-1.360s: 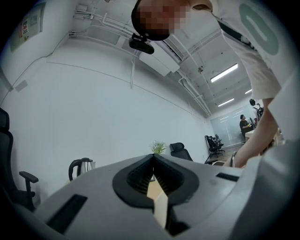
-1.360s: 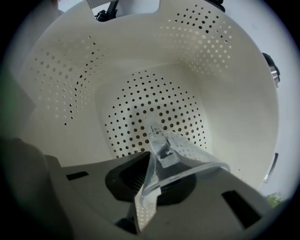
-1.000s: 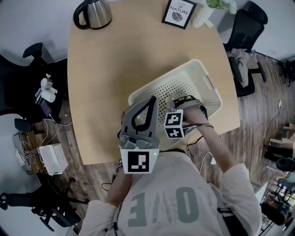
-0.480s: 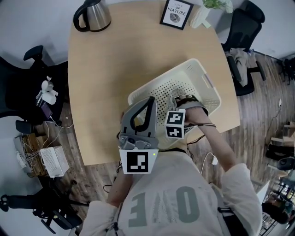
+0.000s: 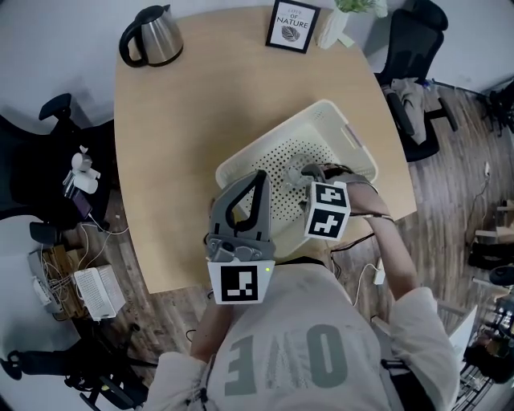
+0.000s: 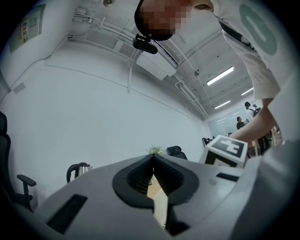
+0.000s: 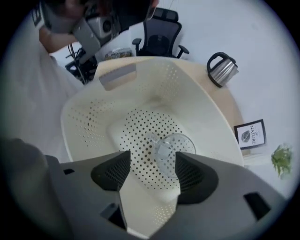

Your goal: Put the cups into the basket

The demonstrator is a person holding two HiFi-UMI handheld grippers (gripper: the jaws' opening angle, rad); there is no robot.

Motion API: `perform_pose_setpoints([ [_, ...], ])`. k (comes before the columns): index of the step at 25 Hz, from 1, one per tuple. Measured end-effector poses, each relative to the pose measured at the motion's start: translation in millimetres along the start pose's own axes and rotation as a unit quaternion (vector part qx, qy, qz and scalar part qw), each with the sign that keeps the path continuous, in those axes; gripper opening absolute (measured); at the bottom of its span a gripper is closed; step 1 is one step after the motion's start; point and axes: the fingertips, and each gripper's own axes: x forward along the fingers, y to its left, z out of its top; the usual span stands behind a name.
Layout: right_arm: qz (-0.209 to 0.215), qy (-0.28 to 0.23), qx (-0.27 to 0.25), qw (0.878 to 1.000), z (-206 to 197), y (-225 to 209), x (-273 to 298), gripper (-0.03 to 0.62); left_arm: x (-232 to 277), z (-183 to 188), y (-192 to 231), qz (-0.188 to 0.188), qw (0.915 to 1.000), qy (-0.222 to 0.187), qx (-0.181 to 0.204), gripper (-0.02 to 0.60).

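- Two handheld grippers work over a pale wooden worktop (image 5: 189, 144) that carries a cream perforated basket (image 5: 351, 143) near its right edge.
- Right gripper (image 7: 152, 164): it points straight down into the basket. Its jaws have just been opening and now stand wide apart. Neither pad touches anything, so this gripper holds nothing.
- Cup (image 7: 169, 149): one clear glass cup rests on the dotted floor of the basket, close to the middle. In the right gripper view it shows in the gap between the two jaws but below them, clear of both pads. Its round rim faces that camera. Whether it stands upright or leans cannot be told.
- Left gripper (image 5: 258, 178): it is held almost level above the near edge of the worktop, beside the basket's near-left corner. In the left gripper view the pads meet at their tips and nothing is between them.
- Marker cube (image 5: 327, 210): this part of the right gripper sits above the basket's near rim, with the person's hand (image 5: 359, 195) just behind it.
- Background on the worktop, well apart from the basket: a steel kettle (image 5: 150, 36) at the far-left corner, a framed print (image 5: 292, 26) at the far edge, and a small potted plant (image 5: 337, 18) just beside the print.
- Off the worktop: a dark office chair (image 5: 409, 56) stands on the wooden floor to the right.
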Motion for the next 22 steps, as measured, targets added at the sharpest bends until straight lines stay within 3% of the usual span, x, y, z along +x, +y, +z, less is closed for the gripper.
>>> perform_pose_setpoints([
  [3, 0.020, -0.088, 0.076, 0.993, 22.0, 0.0, -22.5, 0.295, -3.3, 0.1, -2.7, 0.000, 1.0000, 0.002, -0.004, 0.008],
  [5, -0.015, -0.153, 0.109, 0.982, 33.3, -9.5, -41.7, 0.277, -4.7, 1.0, -4.3, 0.001, 1.0000, 0.002, -0.003, 0.008],
  [6, -0.047, -0.182, 0.122, 0.975, 36.1, -17.2, -52.0, 0.208, -4.9, 2.0, -4.8, 0.001, 1.0000, 0.001, -0.001, 0.008],
  [7, -0.077, -0.209, 0.138, 0.965, 37.5, -25.1, -61.6, 0.069, -5.0, 3.0, -5.0, 0.001, 1.0000, -0.001, 0.001, 0.008],
  [8, -0.094, -0.234, 0.164, 0.954, 38.1, -31.4, -69.2, 0.011, -5.3, 3.7, -5.0, 0.002, 1.0000, -0.002, 0.001, 0.008],
  [10, -0.080, -0.287, 0.250, 0.921, 38.5, -38.6, -78.7, 0.011, -5.9, 4.2, -5.2, 0.005, 1.0000, -0.002, -0.001, 0.008],
  [12, -0.059, -0.349, 0.342, 0.870, 38.8, -46.1, -91.7, 0.010, -5.5, 6.4, -6.3, 0.005, 1.0000, -0.004, 0.002, 0.008],
  [14, -0.078, -0.411, 0.379, 0.826, 40.9, -51.7, -112.2, 0.000, -3.9, 9.1, -7.4, 0.004, 0.9999, -0.007, 0.006, 0.008],
  [15, -0.097, -0.435, 0.378, 0.811, 42.4, -52.2, -122.6, -0.002, -3.0, 10.2, -7.8, 0.003, 0.9999, -0.008, 0.008, 0.008],
  [19, -0.195, -0.483, 0.361, 0.773, 47.0, -49.2, -165.2, -0.002, 0.9, 19.5, -7.7, 0.002, 0.9997, -0.018, 0.013, 0.008],
  [22, -0.265, -0.523, 0.354, 0.729, 47.0, -46.1, -203.6, -0.002, 3.0, 30.5, -7.2, 0.005, 0.9995, -0.030, 0.009, 0.008],
])
